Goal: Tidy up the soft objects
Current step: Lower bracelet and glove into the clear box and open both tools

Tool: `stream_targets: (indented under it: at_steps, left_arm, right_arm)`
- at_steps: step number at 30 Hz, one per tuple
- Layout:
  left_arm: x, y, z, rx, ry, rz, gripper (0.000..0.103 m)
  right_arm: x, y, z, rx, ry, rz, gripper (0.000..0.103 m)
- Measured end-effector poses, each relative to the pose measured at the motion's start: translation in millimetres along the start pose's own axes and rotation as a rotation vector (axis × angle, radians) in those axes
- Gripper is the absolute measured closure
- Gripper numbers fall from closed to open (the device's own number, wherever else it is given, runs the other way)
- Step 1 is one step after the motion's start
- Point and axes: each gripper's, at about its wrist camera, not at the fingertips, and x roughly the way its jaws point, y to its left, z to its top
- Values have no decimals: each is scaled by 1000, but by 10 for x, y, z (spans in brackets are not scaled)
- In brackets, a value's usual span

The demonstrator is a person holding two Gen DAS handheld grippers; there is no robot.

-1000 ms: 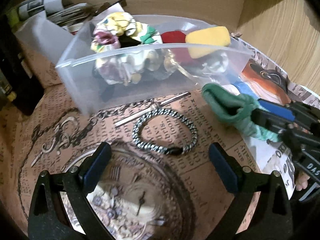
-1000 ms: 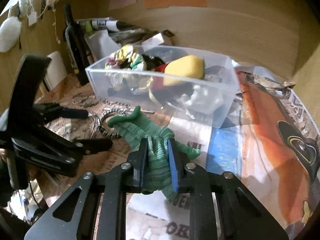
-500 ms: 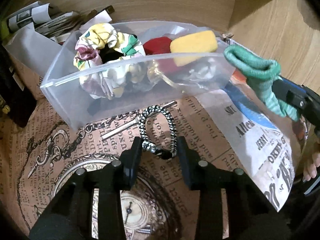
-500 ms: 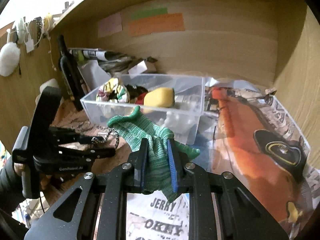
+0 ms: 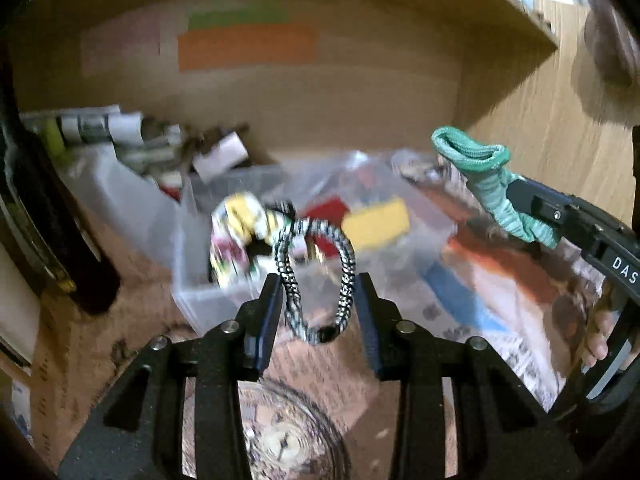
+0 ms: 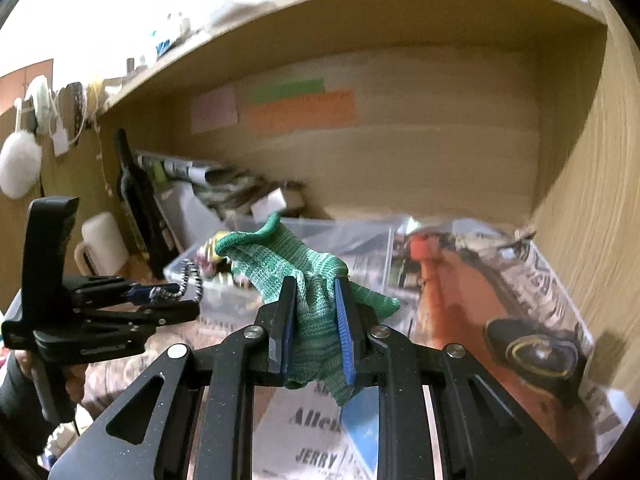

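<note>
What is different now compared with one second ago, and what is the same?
The left gripper closed on the braided bracelet and lifted it off the table toward the clear bin. The right gripper rose too, still clamping the green glove. The bin's contents stayed put.

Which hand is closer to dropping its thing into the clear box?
Probably the left. The left gripper holds the braided bracelet right before the clear box; the right gripper, holding the green glove, is off to the side.
</note>
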Motion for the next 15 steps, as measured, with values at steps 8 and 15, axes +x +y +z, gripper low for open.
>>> stream_targets:
  at_steps: [8, 15]
  left_arm:
    - [-23, 45, 339, -35, -98, 19, 67]
    - [189, 114, 519, -45, -93, 31, 67]
  right_arm:
    - [112, 4, 318, -20, -66, -15, 86]
    - [398, -46, 445, -19, -50, -28, 86]
